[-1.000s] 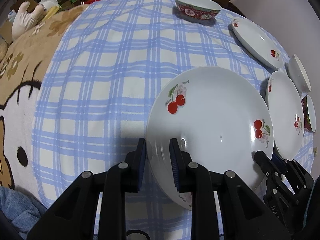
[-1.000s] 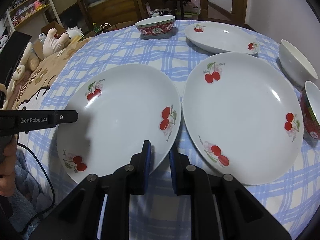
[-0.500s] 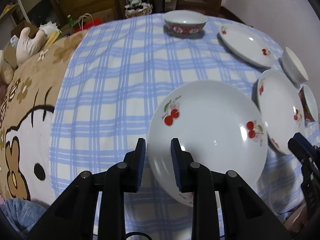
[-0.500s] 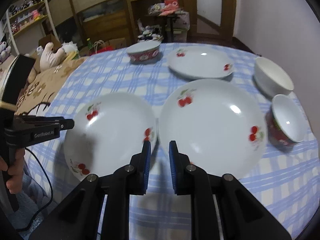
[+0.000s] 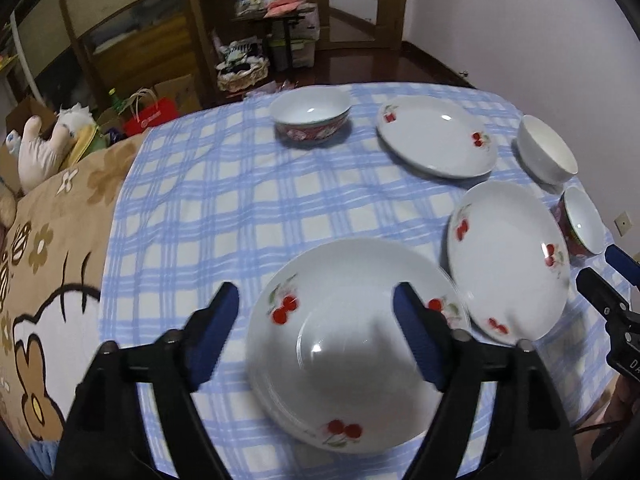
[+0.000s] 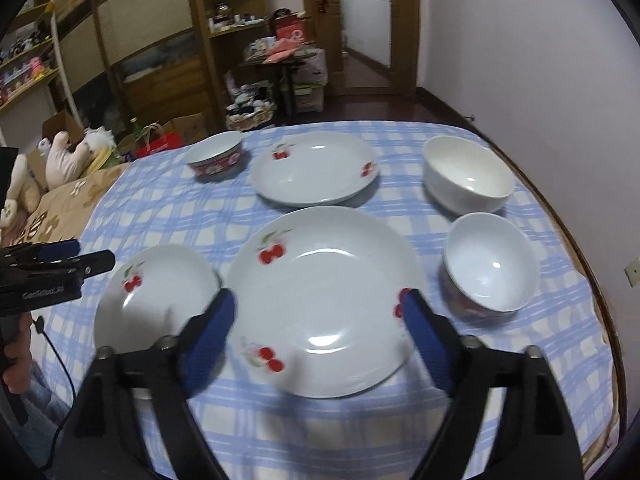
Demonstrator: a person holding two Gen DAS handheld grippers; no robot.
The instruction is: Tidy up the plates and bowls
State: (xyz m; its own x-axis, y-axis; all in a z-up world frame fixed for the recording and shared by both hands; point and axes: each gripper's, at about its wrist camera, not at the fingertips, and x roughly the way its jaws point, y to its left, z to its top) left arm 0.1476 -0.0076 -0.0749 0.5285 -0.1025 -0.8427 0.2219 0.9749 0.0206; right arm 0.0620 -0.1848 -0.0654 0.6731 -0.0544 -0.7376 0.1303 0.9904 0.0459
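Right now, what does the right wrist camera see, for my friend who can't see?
The right gripper, its jaws opening and empty, hangs above a cherry plate on a blue checked tablecloth. Two more cherry plates and three bowls sit around it.

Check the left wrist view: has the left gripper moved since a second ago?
Yes. The left gripper has pulled up and back from the near cherry plate; its fingers are opening, nothing between them.

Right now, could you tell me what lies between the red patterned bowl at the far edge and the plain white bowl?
A cherry plate lies between the red patterned bowl and the plain white bowl, clearest in the right wrist view.
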